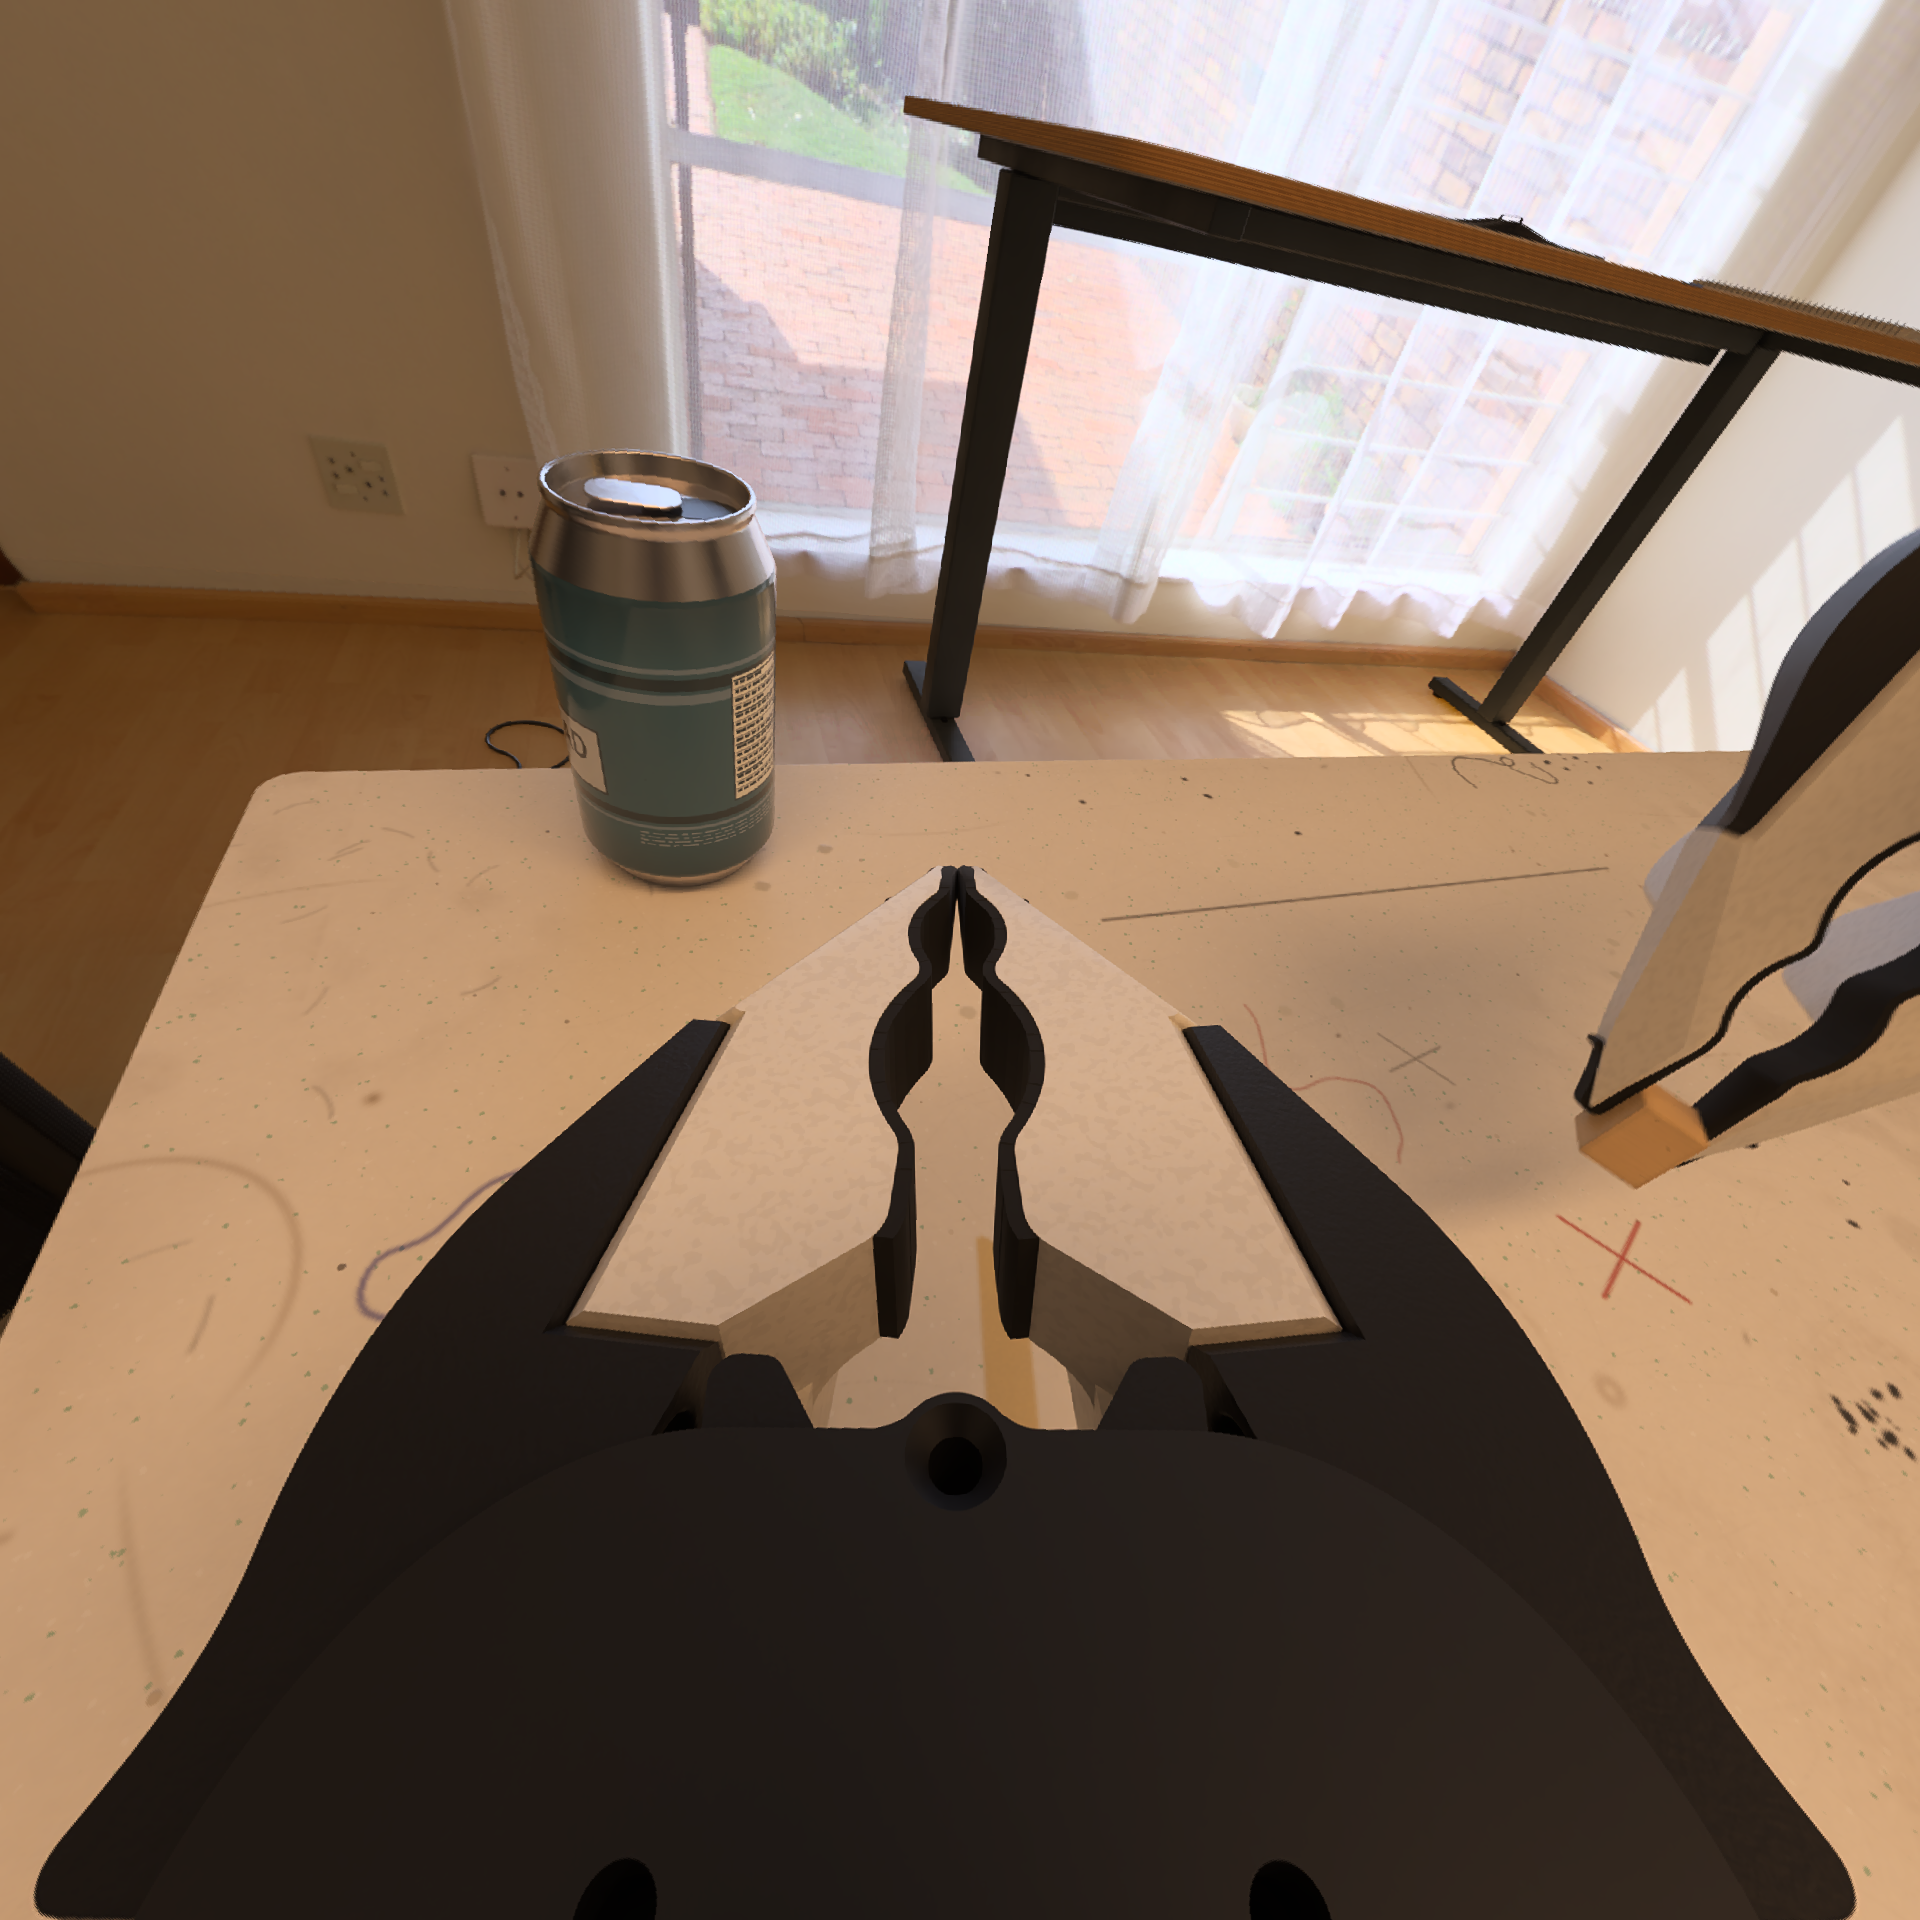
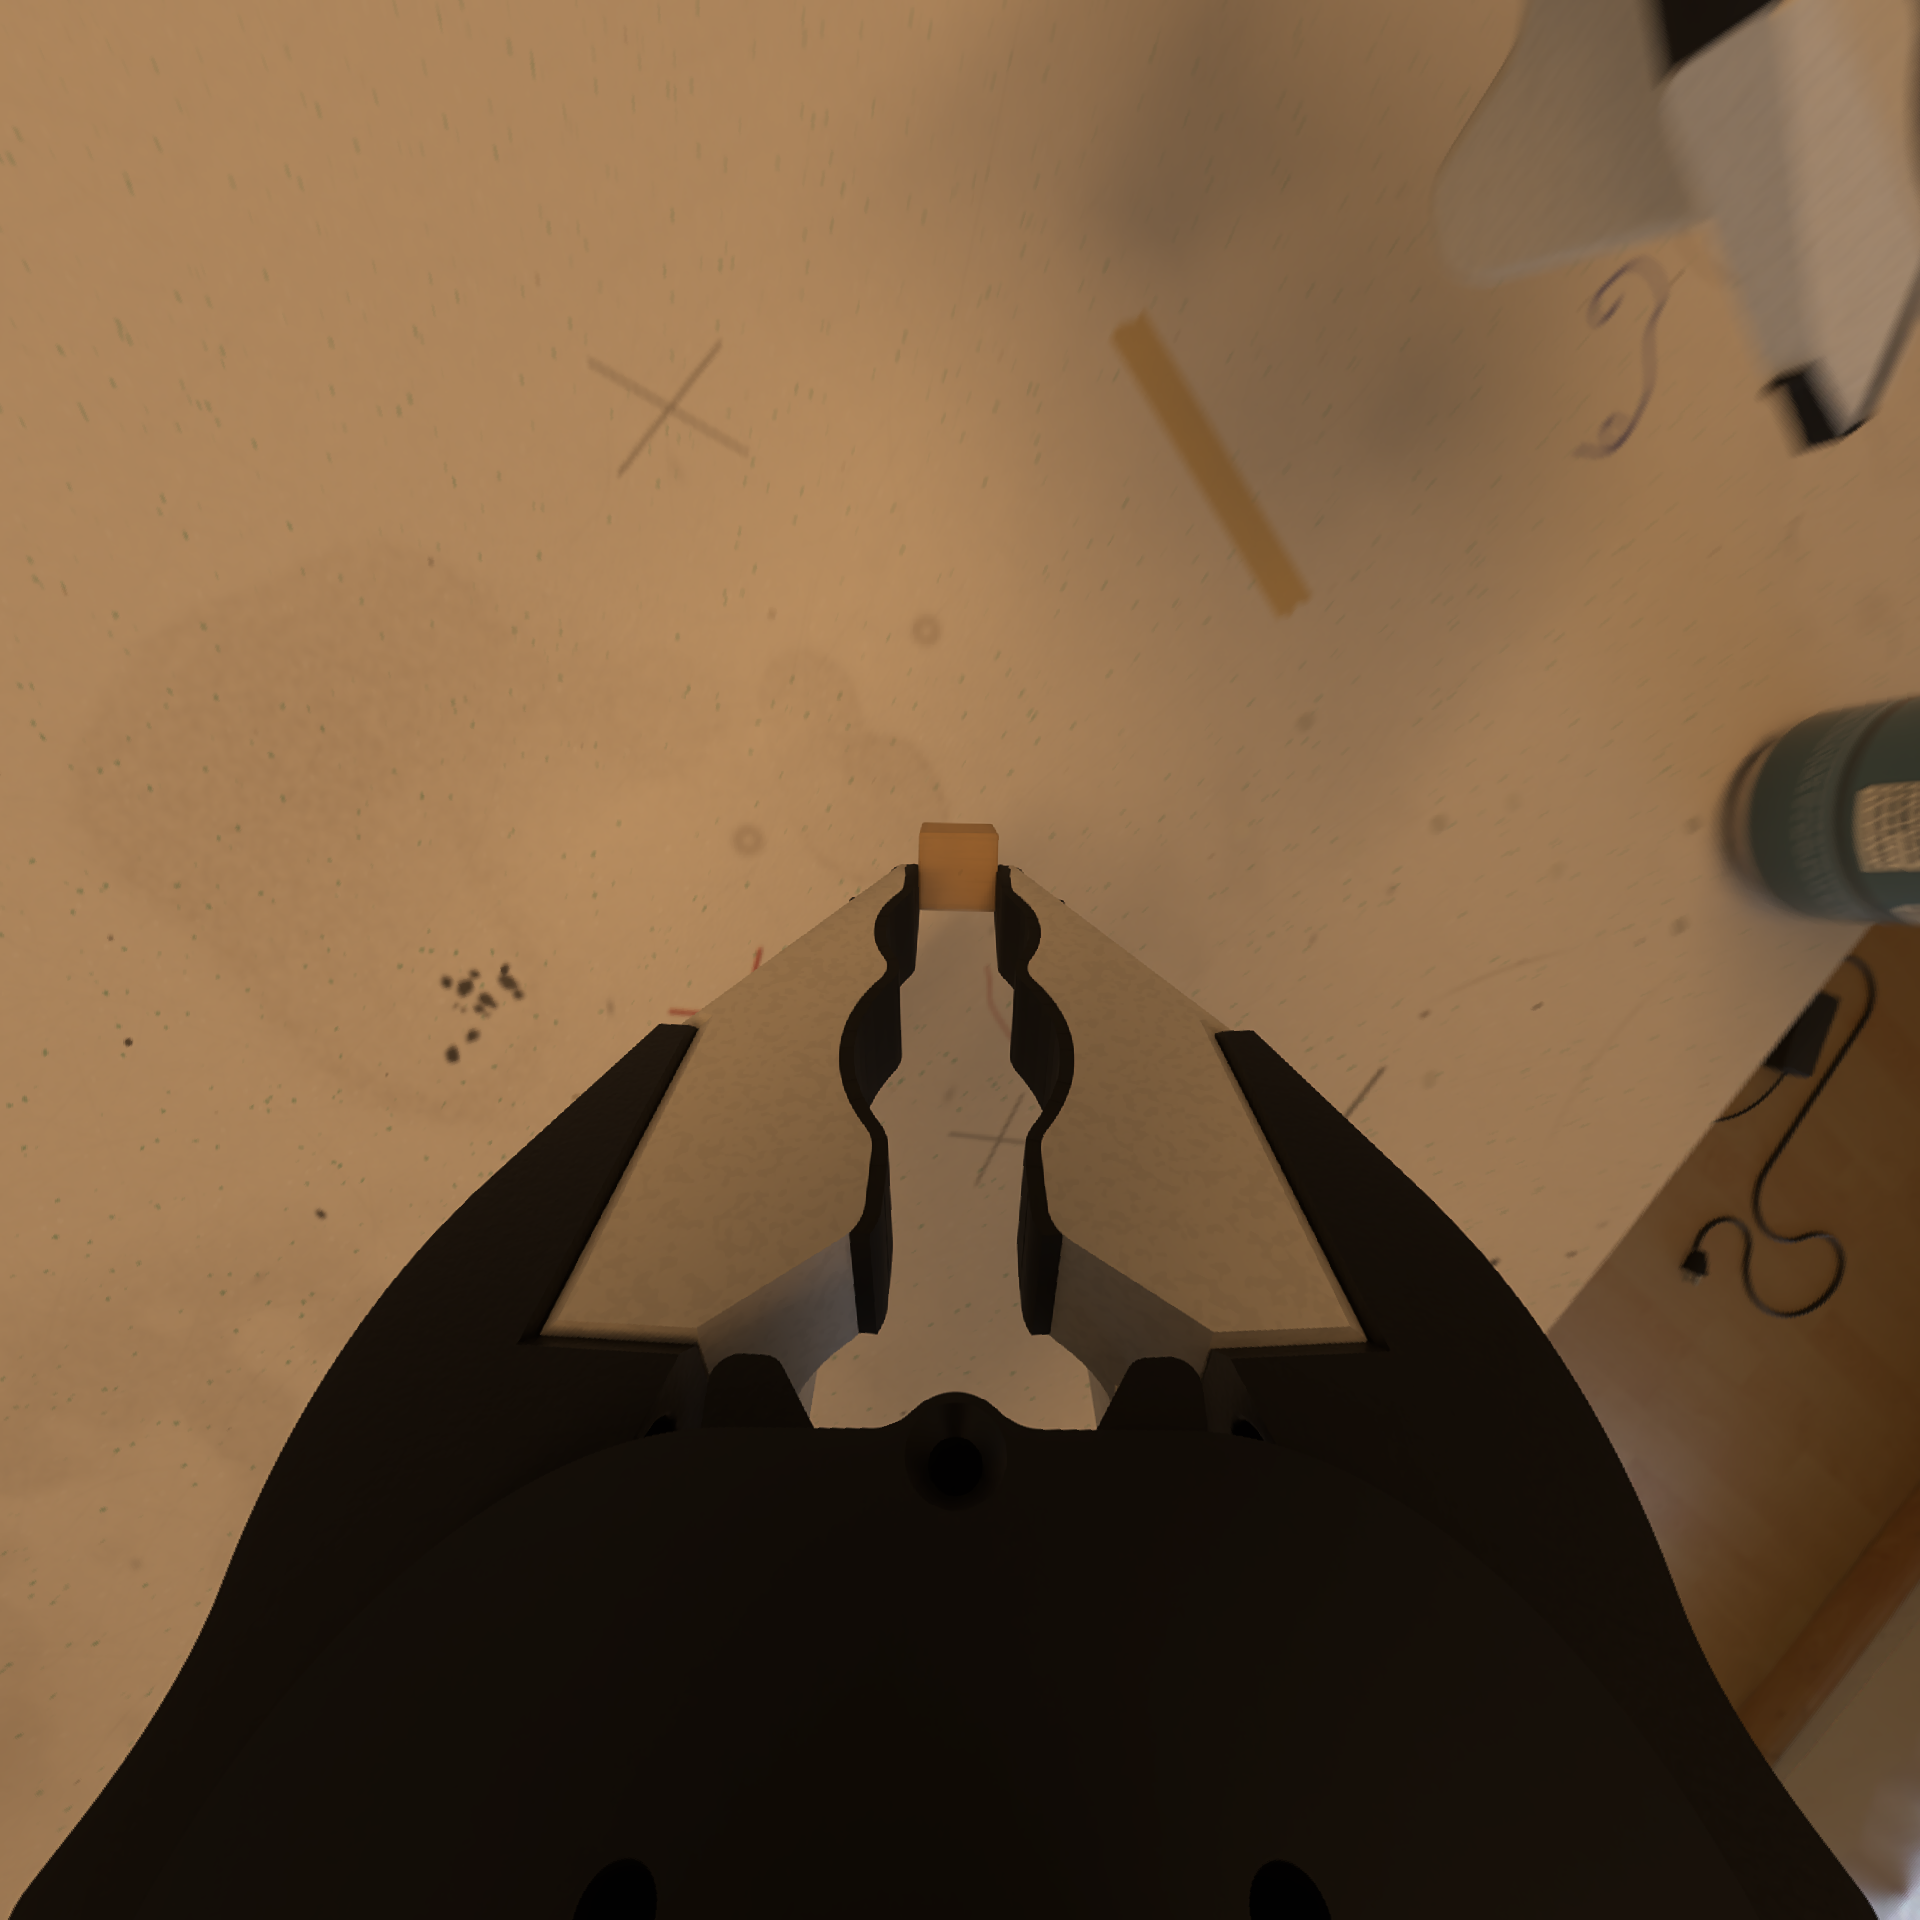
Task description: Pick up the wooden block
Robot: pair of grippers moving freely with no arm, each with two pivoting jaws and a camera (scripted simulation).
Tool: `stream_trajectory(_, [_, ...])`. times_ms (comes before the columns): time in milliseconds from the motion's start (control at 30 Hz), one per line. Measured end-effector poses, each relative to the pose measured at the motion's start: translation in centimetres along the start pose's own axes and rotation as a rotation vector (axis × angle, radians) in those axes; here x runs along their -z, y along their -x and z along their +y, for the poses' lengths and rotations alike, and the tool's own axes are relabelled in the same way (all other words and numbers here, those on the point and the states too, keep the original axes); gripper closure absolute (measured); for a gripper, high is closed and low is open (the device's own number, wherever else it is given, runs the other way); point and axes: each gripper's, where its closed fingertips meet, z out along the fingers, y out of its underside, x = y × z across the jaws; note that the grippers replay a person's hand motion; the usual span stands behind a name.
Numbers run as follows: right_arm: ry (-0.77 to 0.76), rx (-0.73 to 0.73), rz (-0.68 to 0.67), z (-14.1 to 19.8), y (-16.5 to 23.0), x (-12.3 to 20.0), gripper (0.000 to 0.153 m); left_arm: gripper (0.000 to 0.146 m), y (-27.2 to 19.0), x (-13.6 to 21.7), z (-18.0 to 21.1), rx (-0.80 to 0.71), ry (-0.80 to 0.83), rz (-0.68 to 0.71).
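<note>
The wooden block is a small tan cube pinched between the tips of my right gripper, which points straight down at the table. In the left wrist view the block shows at the right edge, held by the right gripper a little above the tabletop. My left gripper is shut and empty, its tips touching, low over the table just right of a teal can.
The can stands near the table's far left corner. The beige table bears pen marks and crosses. A dark-legged desk stands by the window beyond. The left gripper shows blurred at the right view's top right.
</note>
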Motion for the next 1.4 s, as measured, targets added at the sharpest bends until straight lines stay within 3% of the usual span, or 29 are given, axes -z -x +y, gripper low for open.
stream_trajectory(300, [-0.143,0.076,0.122,-5.4,-3.9,1.6,0.139,0.146,-0.2,-0.2,0.3,0.001,0.018,0.012])
stream_trajectory(467, [-0.150,0.059,0.107,-6.6,-6.4,1.0,0.139,0.146,-0.3,-0.1,0.3,-0.008,0.021,0.010])
stream_trajectory(833, [-0.159,-0.014,0.099,-5.1,-8.1,-1.1,0.139,0.145,-0.8,-0.5,0.9,-0.011,0.049,0.038])
stream_trajectory(1100, [-0.177,-0.055,0.093,-4.2,-8.5,-2.3,0.139,0.131,-1.8,-0.6,0.9,-0.058,0.053,0.066])
stream_trajectory(1233, [-0.304,-0.165,-0.041,-4.8,-7.9,-1.8,0.139,0.122,-3.2,-0.2,-0.1,-0.164,0.002,0.104])
stream_trajectory(1400, [-0.428,-0.401,-0.114,-4.1,-9.8,-0.5,0.139,0.125,-5.1,1.0,-1.8,-0.581,-0.067,0.017])
